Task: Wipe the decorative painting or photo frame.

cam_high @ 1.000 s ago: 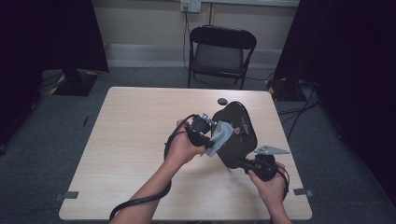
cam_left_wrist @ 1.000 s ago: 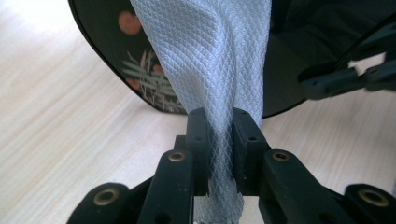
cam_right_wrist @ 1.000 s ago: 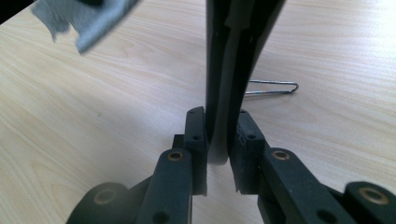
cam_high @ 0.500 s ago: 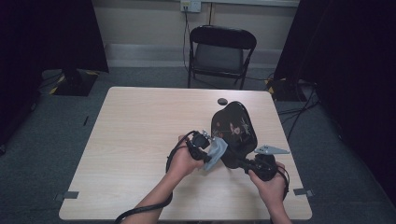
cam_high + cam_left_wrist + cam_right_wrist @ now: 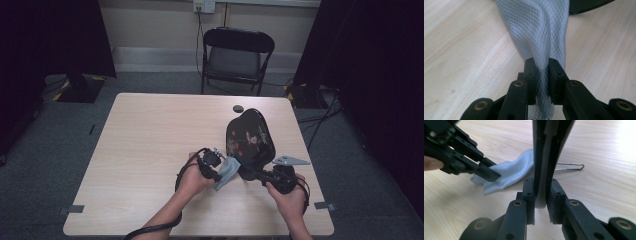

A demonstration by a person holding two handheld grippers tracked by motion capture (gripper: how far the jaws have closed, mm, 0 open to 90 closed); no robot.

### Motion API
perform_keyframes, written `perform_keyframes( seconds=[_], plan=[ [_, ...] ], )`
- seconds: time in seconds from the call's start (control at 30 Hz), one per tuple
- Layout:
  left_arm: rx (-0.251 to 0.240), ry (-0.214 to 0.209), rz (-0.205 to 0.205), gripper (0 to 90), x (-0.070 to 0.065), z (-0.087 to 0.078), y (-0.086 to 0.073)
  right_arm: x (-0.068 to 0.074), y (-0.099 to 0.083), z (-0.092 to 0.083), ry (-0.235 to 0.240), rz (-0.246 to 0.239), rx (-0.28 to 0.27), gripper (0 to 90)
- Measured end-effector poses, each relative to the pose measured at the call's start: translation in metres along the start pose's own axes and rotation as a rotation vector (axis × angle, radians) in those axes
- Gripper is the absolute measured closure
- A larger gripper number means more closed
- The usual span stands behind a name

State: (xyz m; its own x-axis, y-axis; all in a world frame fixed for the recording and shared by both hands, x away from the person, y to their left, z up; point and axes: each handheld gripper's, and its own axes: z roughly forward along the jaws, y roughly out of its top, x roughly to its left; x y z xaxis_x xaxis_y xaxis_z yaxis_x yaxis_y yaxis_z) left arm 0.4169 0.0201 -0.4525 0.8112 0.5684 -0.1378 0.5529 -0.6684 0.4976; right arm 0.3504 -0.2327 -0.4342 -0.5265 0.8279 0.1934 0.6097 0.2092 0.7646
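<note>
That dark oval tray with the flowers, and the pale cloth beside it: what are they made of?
The tray looks like lacquered wood or plastic; which, I cannot tell: glossy black, with a painted floral pattern. The cloth seems a thin woven or nonwoven wipe, pale grey-blue, matte, with a fine diamond weave, and it folds softly.

Table carries everything. Left gripper sits just left of right gripper, both near the table's front edge. Cloth runs forward from between the left gripper's jaws and lies on the table. Lacquer tray stands tilted on edge, its rim between the right gripper's jaws, body rising beyond them. Small round disc lies behind the tray; folding chair beyond the table's far edge.
</note>
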Motion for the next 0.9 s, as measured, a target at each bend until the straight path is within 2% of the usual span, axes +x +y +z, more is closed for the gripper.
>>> perform_keyframes(
  seconds=[0.07,0.1,0.17,0.2,0.23,0.27,0.3,0.37,0.47,0.5,0.53,0.6,0.67,0.77,0.9],
  plan=[
    [-0.026,0.003,-0.002,78.8,0.001,-0.012,0.006,0.0,0.0,0.0,-0.001,0.001,0.002,78.5],
    [-0.026,0.003,-0.002,78.8,0.001,-0.012,0.006,0.0,0.0,0.0,-0.001,0.001,0.002,78.5],
    [-0.053,0.005,0.004,78.8,0.001,-0.027,0.014,0.0,0.0,0.0,0.0,0.002,0.0,78.5],
    [-0.086,0.004,0.015,78.7,0.001,-0.045,0.024,0.0,0.0,0.0,0.001,0.004,-0.001,78.5],
    [-0.103,0.006,0.023,78.7,0.002,-0.054,0.03,0.0,0.0,0.0,0.001,0.004,-0.001,78.5],
    [-0.103,0.006,0.023,78.7,0.002,-0.054,0.03,0.0,0.0,0.0,0.001,0.004,-0.001,78.5],
    [-0.127,0.019,0.038,78.7,0.001,-0.072,0.042,0.0,0.0,0.0,0.001,0.004,-0.001,78.5],
    [-0.16,0.022,0.05,78.6,-0.002,-0.089,0.054,0.0,0.0,0.0,0.001,0.005,-0.001,78.5],
    [-0.211,0.033,0.062,78.5,-0.007,-0.109,0.069,0.0,0.0,0.0,0.002,0.004,0.001,78.6],
    [-0.211,0.033,0.062,78.5,-0.007,-0.109,0.069,0.0,0.0,0.0,0.002,0.004,0.001,78.6],
    [-0.243,0.016,0.073,78.5,-0.011,-0.118,0.079,0.0,0.0,0.001,0.001,0.003,0.002,78.6],
    [-0.245,0.02,0.085,78.6,-0.014,-0.121,0.083,0.0,0.0,0.001,0.001,0.003,0.002,78.7],
    [-0.252,0.01,0.112,78.6,-0.023,-0.125,0.093,0.0,0.001,0.001,-0.001,0.001,0.0,78.7],
    [-0.245,0.008,0.124,78.6,-0.027,-0.121,0.096,0.0,0.0,0.001,0.0,0.003,0.004,78.7],
    [-0.217,-0.01,0.127,78.6,-0.03,-0.105,0.092,0.0,0.0,0.001,0.002,0.006,0.0,78.7]
  ],
)
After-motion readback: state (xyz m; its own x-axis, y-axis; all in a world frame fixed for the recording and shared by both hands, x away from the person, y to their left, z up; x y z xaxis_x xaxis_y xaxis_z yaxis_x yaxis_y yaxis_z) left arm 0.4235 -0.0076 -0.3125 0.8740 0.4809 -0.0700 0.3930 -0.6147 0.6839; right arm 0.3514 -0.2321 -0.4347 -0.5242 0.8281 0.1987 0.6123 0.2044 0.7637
